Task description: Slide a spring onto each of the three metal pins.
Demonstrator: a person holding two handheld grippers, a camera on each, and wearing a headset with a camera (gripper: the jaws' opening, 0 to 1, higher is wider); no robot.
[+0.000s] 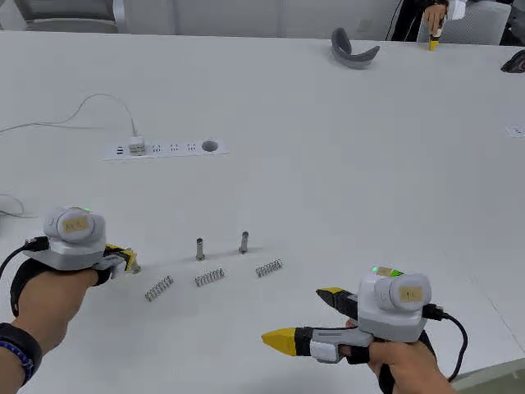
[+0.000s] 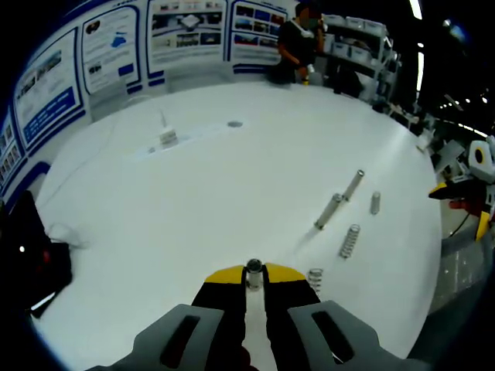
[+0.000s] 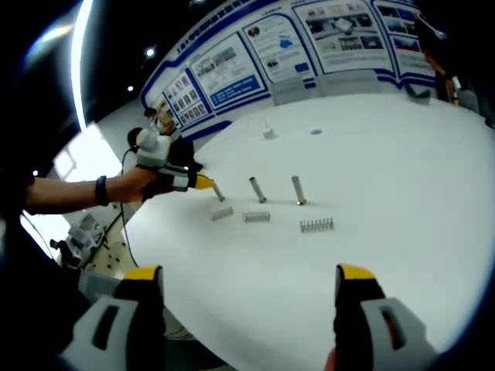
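Holding 1 pin (image 2: 254, 272) roughly upright on the table (image 1: 344, 164), our left gripper (image 1: 130, 261) is clamped around it — a 2nd pin (image 1: 199, 249) and 3rd pin (image 1: 244, 241) stand vertical nearby, 3 springs (image 1: 209, 277) lying flat before them. Our right gripper (image 1: 302, 316) gapes wide, empty.
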